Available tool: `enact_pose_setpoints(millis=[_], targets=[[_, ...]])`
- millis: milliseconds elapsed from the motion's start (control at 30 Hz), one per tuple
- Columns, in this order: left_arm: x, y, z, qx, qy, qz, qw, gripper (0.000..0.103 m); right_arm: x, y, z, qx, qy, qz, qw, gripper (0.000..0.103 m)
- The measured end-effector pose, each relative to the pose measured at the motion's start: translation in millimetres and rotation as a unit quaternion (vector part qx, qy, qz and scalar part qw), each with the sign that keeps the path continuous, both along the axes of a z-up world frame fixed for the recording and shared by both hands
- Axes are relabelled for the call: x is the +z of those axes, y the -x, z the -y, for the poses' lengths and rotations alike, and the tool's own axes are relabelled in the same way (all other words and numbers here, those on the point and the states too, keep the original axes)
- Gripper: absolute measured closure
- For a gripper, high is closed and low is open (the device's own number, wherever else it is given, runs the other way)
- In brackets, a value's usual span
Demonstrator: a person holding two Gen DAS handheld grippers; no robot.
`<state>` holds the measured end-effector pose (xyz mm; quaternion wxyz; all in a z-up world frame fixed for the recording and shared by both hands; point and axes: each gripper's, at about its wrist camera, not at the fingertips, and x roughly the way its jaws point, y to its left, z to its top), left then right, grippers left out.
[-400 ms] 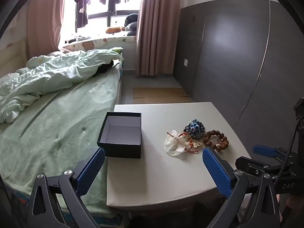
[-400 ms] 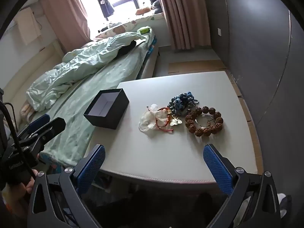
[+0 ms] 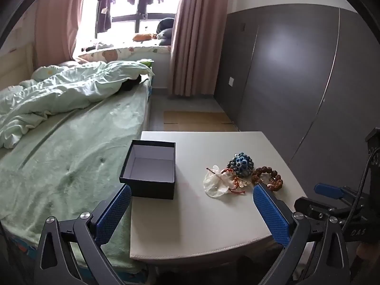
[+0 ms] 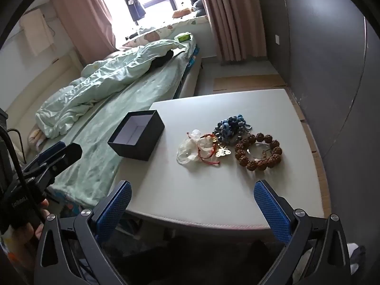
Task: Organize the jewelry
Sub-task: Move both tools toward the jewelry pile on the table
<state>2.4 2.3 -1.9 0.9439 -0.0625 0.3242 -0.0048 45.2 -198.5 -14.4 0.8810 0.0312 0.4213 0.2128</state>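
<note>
An open, empty black box [image 3: 149, 168] [image 4: 136, 137] with a white inside stands at the left of the white table [image 3: 213, 225] [image 4: 213, 194]. To its right lie a brown bead bracelet [image 3: 267, 178] [image 4: 258, 152], a blue bead piece [image 3: 241, 163] [image 4: 229, 127], a red cord with a gold charm [image 3: 237, 182] [image 4: 211, 152] and a clear pouch [image 3: 215, 185] [image 4: 188, 153]. My left gripper [image 3: 191, 213] is open and empty over the table's near edge. My right gripper [image 4: 192, 210] is open and empty, short of the near edge.
A bed with a pale green cover [image 3: 59, 161] [image 4: 133, 95] runs along the table's left side. A dark grey wardrobe wall [image 3: 296, 83] stands on the right. The other gripper shows at the right edge of the left wrist view [image 3: 332, 199] and at the left of the right wrist view [image 4: 52, 159].
Both grippers have shifted only slightly; the view of the table is nearly the same. Nothing on the table has moved.
</note>
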Motion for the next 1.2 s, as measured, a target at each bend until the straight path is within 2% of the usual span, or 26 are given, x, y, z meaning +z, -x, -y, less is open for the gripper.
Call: enact_pose_setpoints(millis=[200, 500, 1200], targets=[[1, -1, -5, -0.003, 0.017, 0.003, 0.9999, 0.000, 1, -3, 2, -0.003, 0.003, 0.002, 1.000, 0.000], [2, 1, -5, -0.001, 0.019, 0.010, 0.9998, 0.000, 9, 0, 6, -0.003, -0.014, 0.009, 1.000, 0.000], [3, 5, -7, -0.008, 0.022, 0.011, 0.9997, 0.000, 17, 6, 4, -0.024, 0.016, 0.039, 0.999, 0.000]])
